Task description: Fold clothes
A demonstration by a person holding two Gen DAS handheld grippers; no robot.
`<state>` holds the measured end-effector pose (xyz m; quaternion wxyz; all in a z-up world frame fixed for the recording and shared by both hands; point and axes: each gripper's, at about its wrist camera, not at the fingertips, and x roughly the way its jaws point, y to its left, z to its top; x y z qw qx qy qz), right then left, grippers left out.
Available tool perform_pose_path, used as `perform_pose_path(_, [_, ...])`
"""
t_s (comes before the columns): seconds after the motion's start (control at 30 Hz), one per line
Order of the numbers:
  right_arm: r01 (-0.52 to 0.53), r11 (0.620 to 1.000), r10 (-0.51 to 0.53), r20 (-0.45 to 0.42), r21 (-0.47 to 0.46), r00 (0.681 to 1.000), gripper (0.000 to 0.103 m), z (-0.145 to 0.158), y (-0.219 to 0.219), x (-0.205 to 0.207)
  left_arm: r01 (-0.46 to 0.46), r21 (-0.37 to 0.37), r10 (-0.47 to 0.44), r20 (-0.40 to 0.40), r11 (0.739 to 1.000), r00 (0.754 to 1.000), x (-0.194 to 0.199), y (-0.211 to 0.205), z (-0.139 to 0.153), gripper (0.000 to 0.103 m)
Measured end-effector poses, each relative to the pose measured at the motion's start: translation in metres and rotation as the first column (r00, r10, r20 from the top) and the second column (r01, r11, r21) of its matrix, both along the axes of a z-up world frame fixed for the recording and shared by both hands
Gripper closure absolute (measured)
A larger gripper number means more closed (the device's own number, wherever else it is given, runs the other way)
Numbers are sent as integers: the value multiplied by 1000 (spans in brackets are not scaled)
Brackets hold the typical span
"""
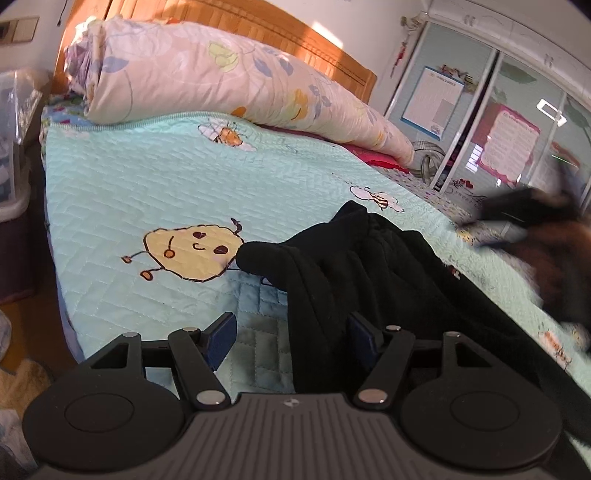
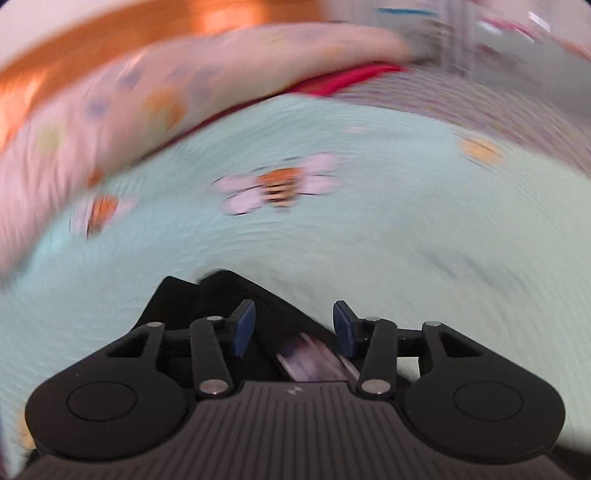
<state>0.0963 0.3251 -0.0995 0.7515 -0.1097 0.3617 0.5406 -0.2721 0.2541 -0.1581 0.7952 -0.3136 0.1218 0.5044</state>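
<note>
Mint bed [image 1: 147, 192] with bee pictures, rolled quilt [image 1: 221, 74] at 12 o'clock, black clothes [image 1: 369, 266] at 3 o'clock, left claw [image 1: 291, 338] wide, right claw [image 2: 293, 326] wide over blurry bed

Left wrist view sits low over the near edge of the bed, looking along its own open fingers [image 1: 354, 334] across the mint quilt [image 1: 147, 184] toward the rolled duvet [image 1: 221, 74], headboard [image 1: 332, 55] and wardrobe doors [image 1: 498, 122]; a black garment [image 1: 369, 266] lies close in front. Right wrist view hangs closer to the quilt [image 2: 406, 240], facing the same duvet [image 2: 147, 92] and headboard [image 2: 110, 33], heavily smeared by motion blur. Both views share the quilt with its bee prints, the duvet, the headboard and part of the black garment [image 2: 207, 291].
</note>
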Motion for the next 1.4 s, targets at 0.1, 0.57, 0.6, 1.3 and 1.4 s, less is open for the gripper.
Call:
perform_pose_path(0.1, [39,998,-39,0,58,999,49,19,-113,-5,7,-95,-3,47,995,999,3,21,-5,31])
perform_pose_path(0.57, [726,687,-712,-177,25,680,34,-12,-552,-36,-79,-225,94,56,971,994,-17,63,25,97])
perform_pose_path(0.6, [752,658,-734,-199,26,650,34,-17,-567,-38,-91,-252,110,63,963,992,-27,61,24,96])
perform_pose_path(1.3, [916,379,-668,-647,130,368,60,-101,-640,-35,2,-271,-18,-56,963,998,2,44,12,93])
perform_pose_path(1.4, [886,449,-625,-670,111,401,99,-104,-626,-34,32,-252,-33,-1,967,999,-9,39,19,96])
